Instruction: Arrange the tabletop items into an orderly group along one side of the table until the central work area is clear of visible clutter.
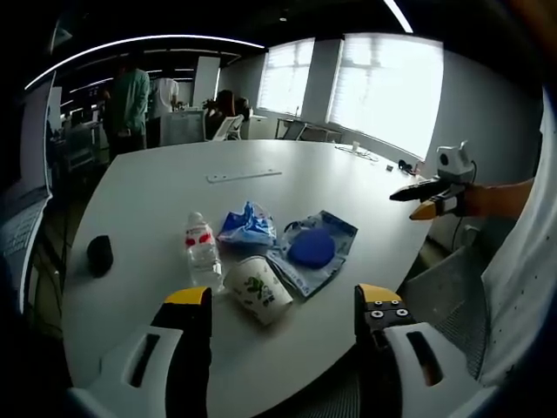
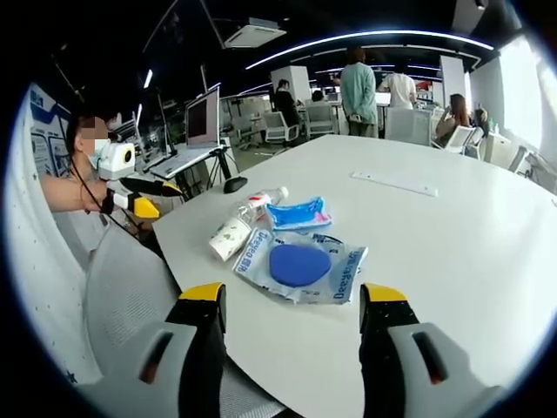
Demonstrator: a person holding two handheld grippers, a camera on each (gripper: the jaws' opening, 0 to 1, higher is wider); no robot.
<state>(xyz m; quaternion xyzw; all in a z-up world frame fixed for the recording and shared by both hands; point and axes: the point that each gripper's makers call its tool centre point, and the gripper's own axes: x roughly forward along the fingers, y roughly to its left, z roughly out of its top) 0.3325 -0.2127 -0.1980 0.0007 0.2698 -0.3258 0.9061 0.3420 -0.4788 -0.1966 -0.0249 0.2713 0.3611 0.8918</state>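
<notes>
Blue lettering on the clear plastic packet (image 2: 300,266), too blurred to read.

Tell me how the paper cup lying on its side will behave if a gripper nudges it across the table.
The white paper cup with a green leaf print lies on its side on the white table, so it will probably roll in a curve, since it tapers. It looks empty and light, likely to skid. It may bump the clear plastic water bottle lying close beside it.

It was an open-plan office: a large white desk (image 2: 452,226) stood under strip ceiling lights (image 2: 365,37), with computer monitors (image 2: 203,115) on workstations, office chairs (image 2: 280,127), wide bright windows (image 1: 387,87), and people (image 2: 358,91) standing in the background.
</notes>
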